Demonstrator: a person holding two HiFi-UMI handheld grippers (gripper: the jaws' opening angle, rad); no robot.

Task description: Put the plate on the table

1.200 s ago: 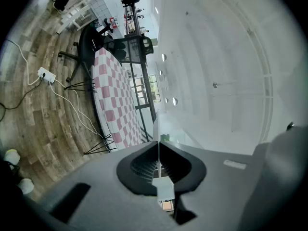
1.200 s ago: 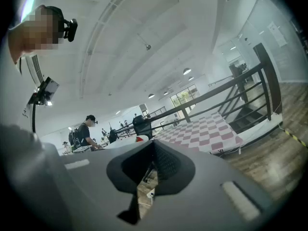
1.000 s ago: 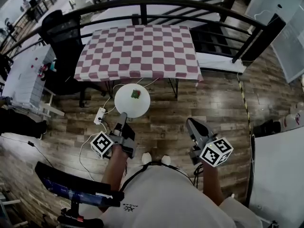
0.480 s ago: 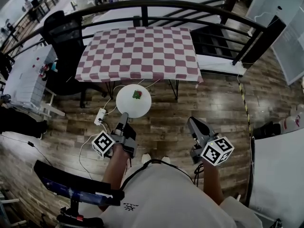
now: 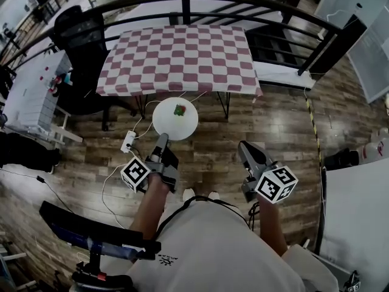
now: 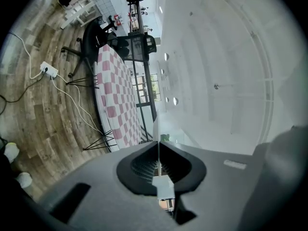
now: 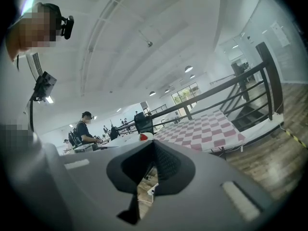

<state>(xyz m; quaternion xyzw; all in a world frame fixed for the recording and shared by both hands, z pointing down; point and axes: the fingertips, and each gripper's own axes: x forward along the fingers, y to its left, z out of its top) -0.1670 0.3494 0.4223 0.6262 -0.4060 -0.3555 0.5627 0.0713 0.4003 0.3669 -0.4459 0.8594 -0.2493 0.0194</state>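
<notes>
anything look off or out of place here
Nothing spilled or broken. One oddity: the plate is gripped only by its rim in the left tongs, short of the table, with a small red-and-green thing lying on it that might slide.
</notes>
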